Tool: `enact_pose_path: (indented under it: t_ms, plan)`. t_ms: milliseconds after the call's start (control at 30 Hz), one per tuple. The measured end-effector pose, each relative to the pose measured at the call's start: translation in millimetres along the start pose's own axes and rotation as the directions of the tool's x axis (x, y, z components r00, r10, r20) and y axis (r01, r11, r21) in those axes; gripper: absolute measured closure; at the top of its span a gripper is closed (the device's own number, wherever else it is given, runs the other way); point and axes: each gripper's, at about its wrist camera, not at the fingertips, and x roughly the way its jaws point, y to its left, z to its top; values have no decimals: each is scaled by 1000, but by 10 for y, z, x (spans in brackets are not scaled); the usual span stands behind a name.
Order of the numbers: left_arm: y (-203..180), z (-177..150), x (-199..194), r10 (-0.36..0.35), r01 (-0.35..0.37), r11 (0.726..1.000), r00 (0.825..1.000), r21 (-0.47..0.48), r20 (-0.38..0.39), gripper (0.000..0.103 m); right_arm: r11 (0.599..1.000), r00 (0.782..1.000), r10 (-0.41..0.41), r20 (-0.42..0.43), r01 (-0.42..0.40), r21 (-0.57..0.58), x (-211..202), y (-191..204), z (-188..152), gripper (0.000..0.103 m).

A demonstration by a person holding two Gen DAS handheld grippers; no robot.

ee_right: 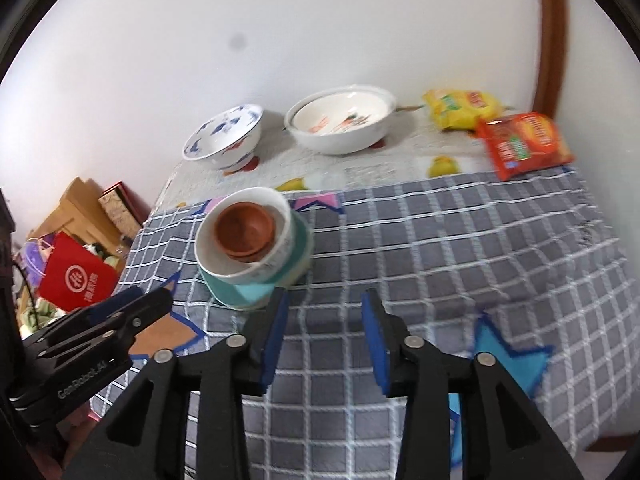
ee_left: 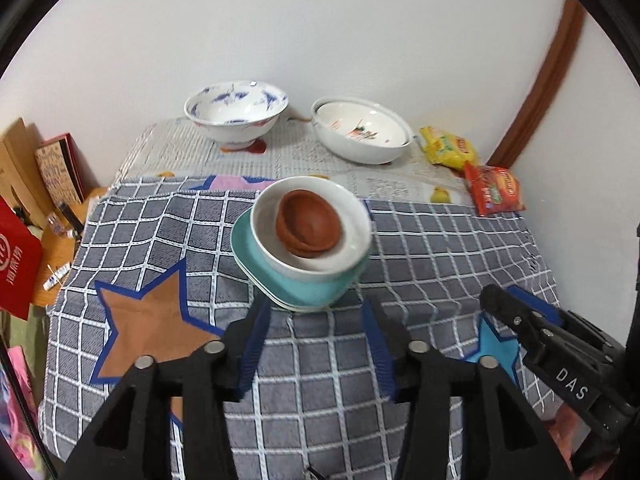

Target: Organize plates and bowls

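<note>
My left gripper (ee_left: 318, 312) has its blue-padded fingers (ee_left: 256, 340) spread apart with nothing between them, held above the checked cloth (ee_left: 420, 248). Just beyond the fingertips sits the stack: brown bowls (ee_left: 308, 224) nested inside a white bowl (ee_left: 280, 256), which rests on teal plates (ee_left: 304, 292). The white bowl leans a little toward the left on the plates.

My right gripper (ee_right: 322, 308) is likewise parted and carrying nothing, its pads (ee_right: 376, 344) over bare cloth. From this side the stack (ee_right: 252, 248) lies ahead and to the left of the fingers, near the left fingertip, though I cannot tell whether they touch. Each gripper shows in the other's view: the right one (ee_left: 540, 332) low on the right edge, the left one (ee_right: 120, 316) low on the left, both beside the stack and clear of it.

Farther back, on newspaper (ee_left: 304, 156) by the wall, stand a blue-patterned bowl (ee_left: 236, 112) on the left and a wide white bowl (ee_left: 360, 132) with a red-and-green print on the right, apart from each other. Right of them lie a yellow packet (ee_left: 448, 148) and a red packet (ee_left: 496, 190) side by side. Off the table's left edge I see a red bag (ee_right: 76, 280) and boxes (ee_left: 36, 164).
</note>
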Motion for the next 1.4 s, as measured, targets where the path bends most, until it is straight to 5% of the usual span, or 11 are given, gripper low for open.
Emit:
enact_pose_path:
  t_ms: [467,600,733,1400]
  plan:
    - [-359,-647,-611,22,-27,999,993,33,120,19,990,986,-136,98,133,41,-909,-302,-707,49]
    - [-433,-773,-800,52,-59,997,986,43,162,15,987,978,-161,132,157,38,-1137,-343,-864,22]
    - [-485,-872,-980,56,-65,997,979,45,194,5,982,963,-185,198,186,19,-1348,-349,-960,10]
    - [-616,-1036,-1153,76,-94,992,976,81,204,0,975,950,-221,222,223,16,-1572,-356,-1170,10]
